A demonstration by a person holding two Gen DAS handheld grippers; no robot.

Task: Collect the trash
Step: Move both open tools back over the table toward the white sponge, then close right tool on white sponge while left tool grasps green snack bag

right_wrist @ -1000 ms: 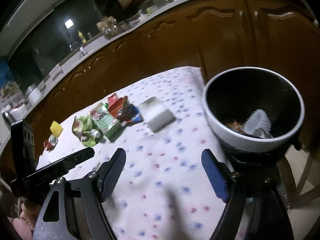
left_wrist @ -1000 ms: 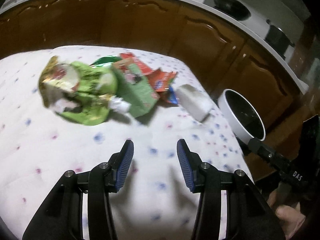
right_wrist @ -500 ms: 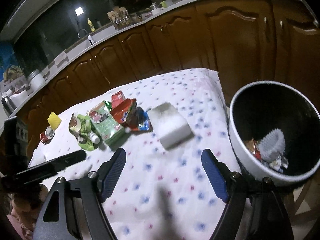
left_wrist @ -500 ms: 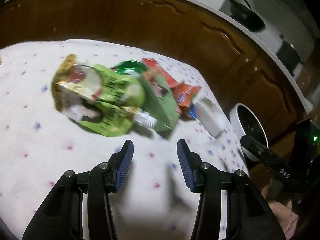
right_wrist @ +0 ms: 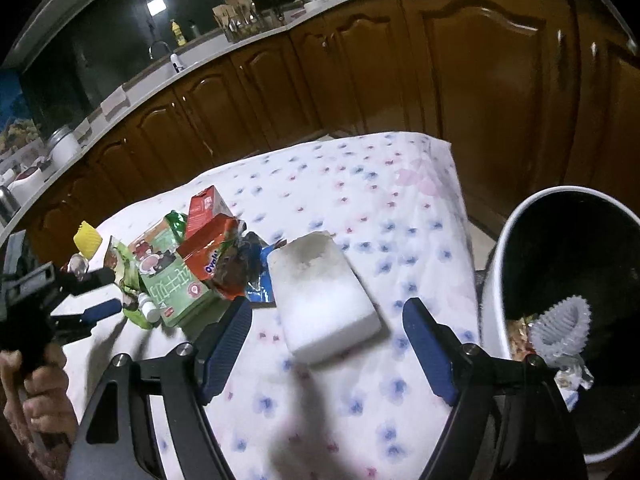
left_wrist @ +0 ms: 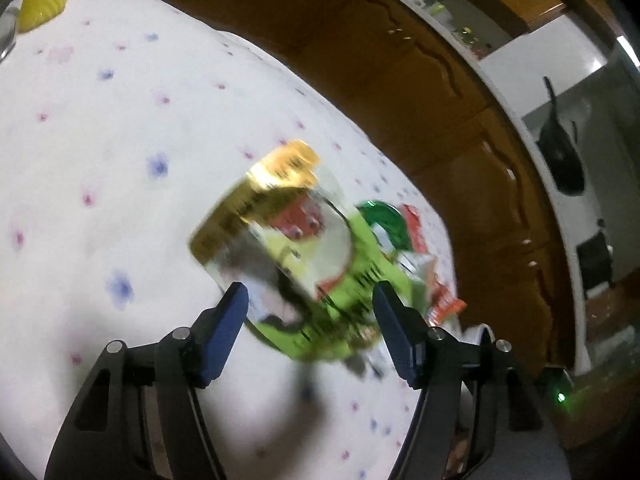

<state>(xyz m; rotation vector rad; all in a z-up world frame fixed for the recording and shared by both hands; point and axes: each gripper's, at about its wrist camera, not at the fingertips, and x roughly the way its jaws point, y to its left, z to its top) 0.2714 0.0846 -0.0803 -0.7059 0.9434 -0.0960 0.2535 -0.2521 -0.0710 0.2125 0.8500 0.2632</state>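
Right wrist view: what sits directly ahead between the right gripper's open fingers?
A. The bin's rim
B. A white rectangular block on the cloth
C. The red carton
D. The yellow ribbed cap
B: the white block lies on the cloth just beyond the right gripper, untouched.

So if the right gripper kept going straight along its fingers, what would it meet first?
Most likely the white block, which lies on the tablecloth dead ahead between the open right gripper fingers; depth is hard to judge.

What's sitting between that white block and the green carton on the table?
In the right wrist view, crumpled red and blue snack wrappers lie between the white block and the green carton.
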